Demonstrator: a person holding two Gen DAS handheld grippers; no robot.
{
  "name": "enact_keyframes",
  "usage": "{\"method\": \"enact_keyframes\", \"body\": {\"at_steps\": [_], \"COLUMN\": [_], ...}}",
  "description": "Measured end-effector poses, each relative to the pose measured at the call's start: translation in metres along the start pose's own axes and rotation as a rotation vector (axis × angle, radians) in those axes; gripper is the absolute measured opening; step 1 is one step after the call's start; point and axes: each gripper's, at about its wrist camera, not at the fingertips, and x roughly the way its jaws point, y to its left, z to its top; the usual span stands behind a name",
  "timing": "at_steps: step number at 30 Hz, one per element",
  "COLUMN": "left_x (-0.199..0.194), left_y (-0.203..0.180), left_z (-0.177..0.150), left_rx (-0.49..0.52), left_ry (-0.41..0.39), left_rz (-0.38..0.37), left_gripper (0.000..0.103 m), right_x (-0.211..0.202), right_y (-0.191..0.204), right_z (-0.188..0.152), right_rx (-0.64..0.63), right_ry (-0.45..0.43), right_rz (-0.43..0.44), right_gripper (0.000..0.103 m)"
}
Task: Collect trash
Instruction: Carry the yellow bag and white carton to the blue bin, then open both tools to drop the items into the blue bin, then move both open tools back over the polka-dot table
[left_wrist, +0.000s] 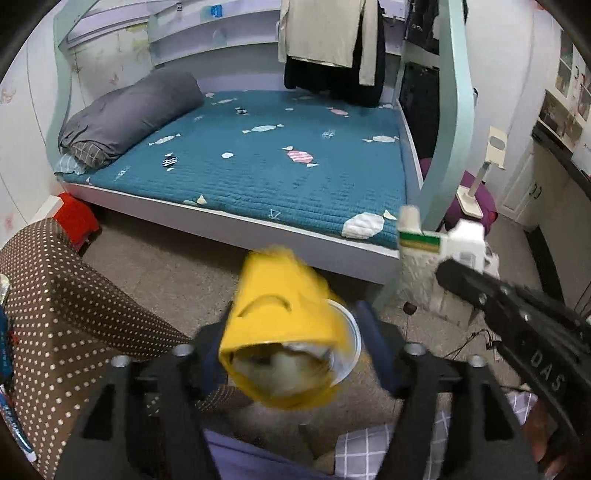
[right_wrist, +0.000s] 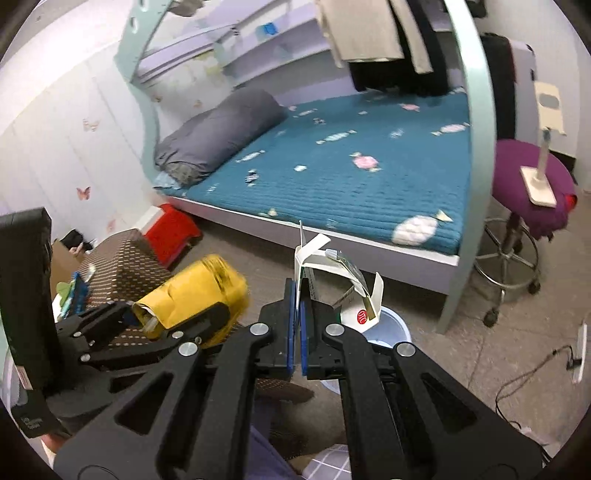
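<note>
My left gripper (left_wrist: 291, 354) jaws spread, crumpled yellow wrapper (left_wrist: 280, 332) between them, seemingly loose; my right gripper (right_wrist: 297, 314) clamped on white torn cardboard box (right_wrist: 332, 280); pale round bin (right_wrist: 388, 328) directly below box, nearer right.
</note>
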Motion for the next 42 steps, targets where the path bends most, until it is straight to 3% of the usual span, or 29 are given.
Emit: {"method": "enact_keyframes", "body": {"at_steps": [7,14,15,17,42], "left_x": [0.008,0.009,0.009,0.009,-0.025], "left_y": [0.004,0.030,0.033,0.038,0.061], "left_z": [-0.003,-0.012,-0.014,-0.015,-0.023], "left_rx": [-0.003,-0.050,-0.058,-0.067,-0.109], "left_ry": [0.020,0.049,0.052,0.053,-0.015], "left_rz": [0.001,0.035,0.037,0.041,0.051], "left_gripper": [0.067,0.067,0.067,0.067,0.068], "right_x": [0.012,0.039,0.044,0.048,0.032], "right_y": [-0.009,0.009,0.011,0.011,0.032], "right_z": [-0.001,0.000,0.000,0.000,-0.009], "right_rx": [0.015,-0.044,-0.046,-0.029,-0.083], "right_ry": [0.035,0.097,0.112,0.115,0.111], "right_rz": [-0.029,-0.002,-0.019,-0.074,-0.087], "right_gripper": [0.003,0.004,0.010,0.079,0.079]}}
